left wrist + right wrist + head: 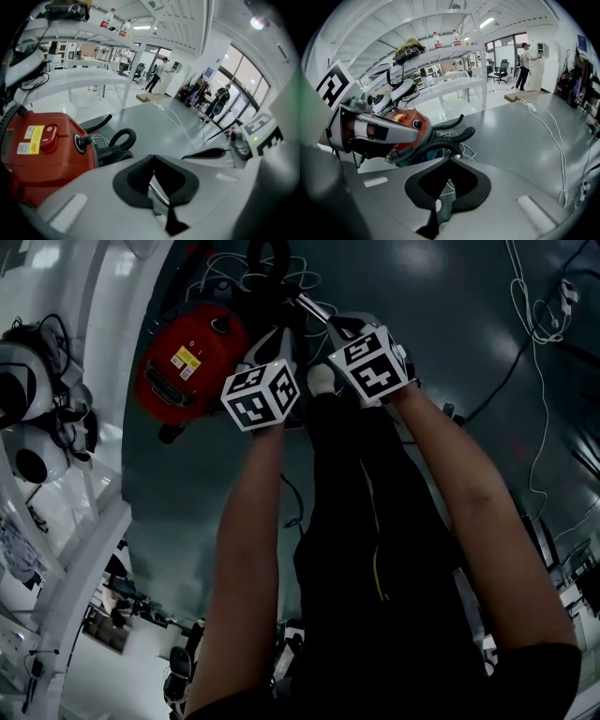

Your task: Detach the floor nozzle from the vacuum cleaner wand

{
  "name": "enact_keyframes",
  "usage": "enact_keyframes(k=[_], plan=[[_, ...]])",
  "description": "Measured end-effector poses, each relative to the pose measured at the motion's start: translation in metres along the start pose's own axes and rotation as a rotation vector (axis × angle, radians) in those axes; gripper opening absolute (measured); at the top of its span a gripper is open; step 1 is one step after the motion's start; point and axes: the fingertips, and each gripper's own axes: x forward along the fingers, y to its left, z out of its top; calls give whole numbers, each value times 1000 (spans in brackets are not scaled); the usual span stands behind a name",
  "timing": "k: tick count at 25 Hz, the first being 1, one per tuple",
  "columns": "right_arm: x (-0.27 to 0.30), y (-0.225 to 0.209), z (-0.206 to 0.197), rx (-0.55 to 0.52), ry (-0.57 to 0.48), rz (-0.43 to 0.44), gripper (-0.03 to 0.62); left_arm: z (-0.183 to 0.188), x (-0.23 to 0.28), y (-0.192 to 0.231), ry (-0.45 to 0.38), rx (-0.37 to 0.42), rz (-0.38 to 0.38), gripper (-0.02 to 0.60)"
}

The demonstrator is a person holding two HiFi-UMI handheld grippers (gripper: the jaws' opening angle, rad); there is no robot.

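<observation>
While hanging side by side above the grey floor (450, 296), closed on both sides: left gripper (153, 161) with pad against pad, right gripper (450, 161) the same, and nothing clamped in either, as far as visible along the jaws.

Ahead of them, on the floor: the red canister vacuum cleaner (202, 334), with the black ribbed hose (433, 144) in loops toward the jaws. Just beyond the two marker cubes, a short piece of shiny metal tube, by judgement the wand (314, 307).

No sure sight of the floor nozzle in any view (perhaps hidden under the grippers and forearms in the head view). Impossible therefore to say whether seated on the wand or off it. Fits equally a nozzle fixed on the tube's end and a nozzle lying free somewhere below.

For good work from here:
- Look first to the lower end of the wand, before any new grip.
- Keep the jaws clear from the hose loops and from the thin white wires (100, 138) beside them, easy to catch by mistake.
- Hold both grippers steady and a little apart, not to knock the cubes together.
- Avoid any pull on the hose, enough to drag the canister across the smooth floor.
</observation>
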Motion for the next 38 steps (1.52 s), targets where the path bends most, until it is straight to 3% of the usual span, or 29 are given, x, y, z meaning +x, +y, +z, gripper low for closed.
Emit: enact_keyframes(k=[9,19,27,38], plan=[[-31,2,48,76,-157,-49,-3,42,-19,-21,-84,123,-1,9],[-46,1,68,156,-241,-48,-5,45,-35,-6,-124,78,74,9],[-43,11,56,177,-223,-32,-5,40,-42,2,-135,47,119,9],[-40,17,52,188,-217,-16,-5,35,-43,8,-126,39,117,9]])
